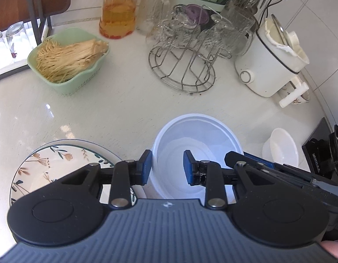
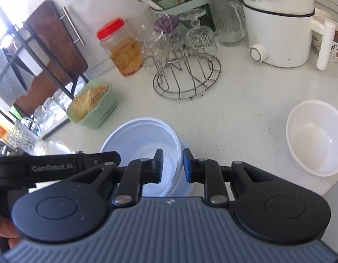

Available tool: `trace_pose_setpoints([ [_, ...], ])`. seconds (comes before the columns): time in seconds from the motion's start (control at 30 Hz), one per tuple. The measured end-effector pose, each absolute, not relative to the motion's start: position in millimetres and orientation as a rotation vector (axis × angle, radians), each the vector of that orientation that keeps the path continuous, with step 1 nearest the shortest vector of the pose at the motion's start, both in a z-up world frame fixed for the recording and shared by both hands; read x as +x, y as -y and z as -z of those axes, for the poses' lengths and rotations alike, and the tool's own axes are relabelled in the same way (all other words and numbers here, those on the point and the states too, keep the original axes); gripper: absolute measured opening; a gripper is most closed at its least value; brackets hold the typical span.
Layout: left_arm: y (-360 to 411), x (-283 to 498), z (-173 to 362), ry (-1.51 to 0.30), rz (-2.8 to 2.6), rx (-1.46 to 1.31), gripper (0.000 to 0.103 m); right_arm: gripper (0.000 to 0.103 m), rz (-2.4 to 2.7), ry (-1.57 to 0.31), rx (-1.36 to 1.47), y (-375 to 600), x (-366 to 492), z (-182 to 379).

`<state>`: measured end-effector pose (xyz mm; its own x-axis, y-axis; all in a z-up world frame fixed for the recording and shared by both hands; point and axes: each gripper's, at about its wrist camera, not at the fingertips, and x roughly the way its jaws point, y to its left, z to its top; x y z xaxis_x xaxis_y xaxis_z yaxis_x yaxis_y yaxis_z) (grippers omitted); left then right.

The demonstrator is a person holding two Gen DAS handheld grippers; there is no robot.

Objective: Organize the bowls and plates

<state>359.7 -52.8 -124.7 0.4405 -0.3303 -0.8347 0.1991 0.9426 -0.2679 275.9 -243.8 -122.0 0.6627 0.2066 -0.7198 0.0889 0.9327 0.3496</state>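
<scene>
A translucent white plastic bowl (image 1: 197, 135) (image 2: 140, 135) sits low over the pale counter. My left gripper (image 1: 167, 166) straddles its left wall, one pad outside and one inside, shut on it. My right gripper (image 2: 172, 166) is shut on the opposite wall in the same way. In the right wrist view a second, similar bowl (image 2: 189, 171) peeks out beneath and to the right of the held one. A floral plate (image 1: 59, 160) lies just left of the left gripper. A small white bowl (image 2: 315, 138) (image 1: 283, 146) stands apart on the right.
At the back stand a green basket of enoki mushrooms (image 1: 68, 59), a red-lidded jar (image 1: 118, 11), a wire rack of glasses (image 1: 184, 65) and a white electric pot (image 1: 269, 65). The counter's edge (image 2: 329, 188) runs close to the small white bowl.
</scene>
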Motion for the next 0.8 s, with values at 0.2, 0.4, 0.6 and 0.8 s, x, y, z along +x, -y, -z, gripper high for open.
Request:
trace_pose_setpoints([
  [0.2,52.4,361.2,125.2,-1.076,0.336,-0.124,0.035,0.024,-0.058,-0.862,0.365,241.3,278.0,123.5],
  [0.4,49.4,359.1,117.9,-1.072,0.330,-0.109,0.042,0.052,-0.029,-0.828,0.353,243.3,274.6,117.2],
  [0.6,44.6,357.6,97.7,-1.036,0.351,-0.100,0.042,0.052,-0.009,-0.763,0.337,246.7,267.1,98.5],
  [0.8,46.0,353.0,69.3,-0.982,0.387,-0.088,0.042,0.052,0.006,-0.683,0.322,249.4,254.2,72.2],
])
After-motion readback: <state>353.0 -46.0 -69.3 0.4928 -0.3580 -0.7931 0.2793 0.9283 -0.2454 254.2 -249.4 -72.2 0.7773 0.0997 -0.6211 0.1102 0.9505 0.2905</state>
